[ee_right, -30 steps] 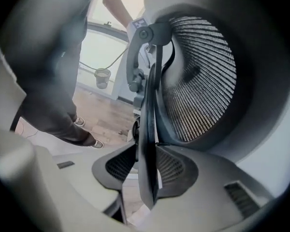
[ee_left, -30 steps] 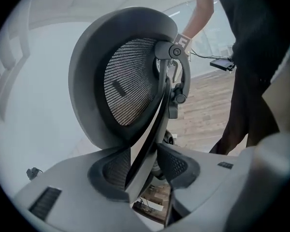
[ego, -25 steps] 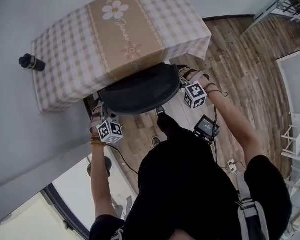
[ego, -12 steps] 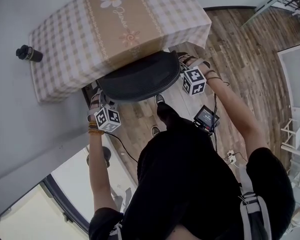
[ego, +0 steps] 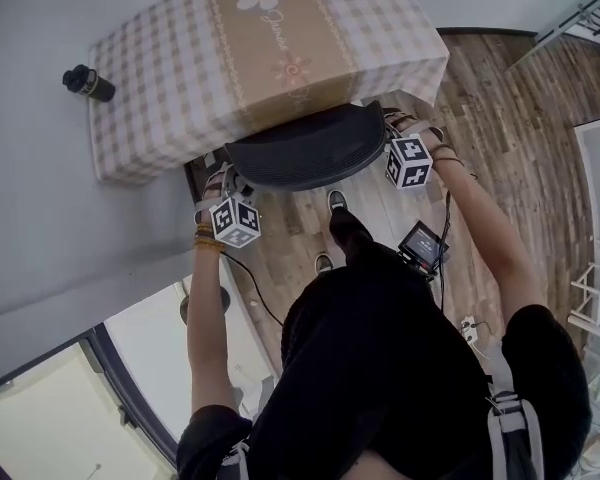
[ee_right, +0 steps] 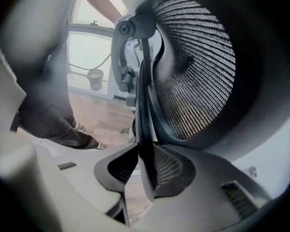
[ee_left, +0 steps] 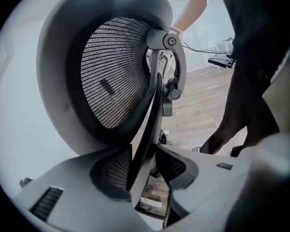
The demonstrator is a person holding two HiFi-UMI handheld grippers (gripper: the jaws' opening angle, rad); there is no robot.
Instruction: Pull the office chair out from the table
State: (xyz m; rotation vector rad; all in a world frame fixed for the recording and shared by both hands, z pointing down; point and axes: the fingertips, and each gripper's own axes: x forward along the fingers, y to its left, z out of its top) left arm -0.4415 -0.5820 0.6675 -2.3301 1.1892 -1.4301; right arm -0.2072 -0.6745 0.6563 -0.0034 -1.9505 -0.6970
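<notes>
The office chair stands tucked against the table's near edge. The left tongs have just been closing and clamp the left rim of its backrest. The right tongs clench the right rim. Holding both sides should let it be drawn out straight without swivelling.

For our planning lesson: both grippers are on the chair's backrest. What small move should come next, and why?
Probably draw both grippers back toward the person. The left gripper has just been closing its fingers on the backrest rim, the right gripper clamps its other side, and the office chair sits tucked under the table.
</notes>
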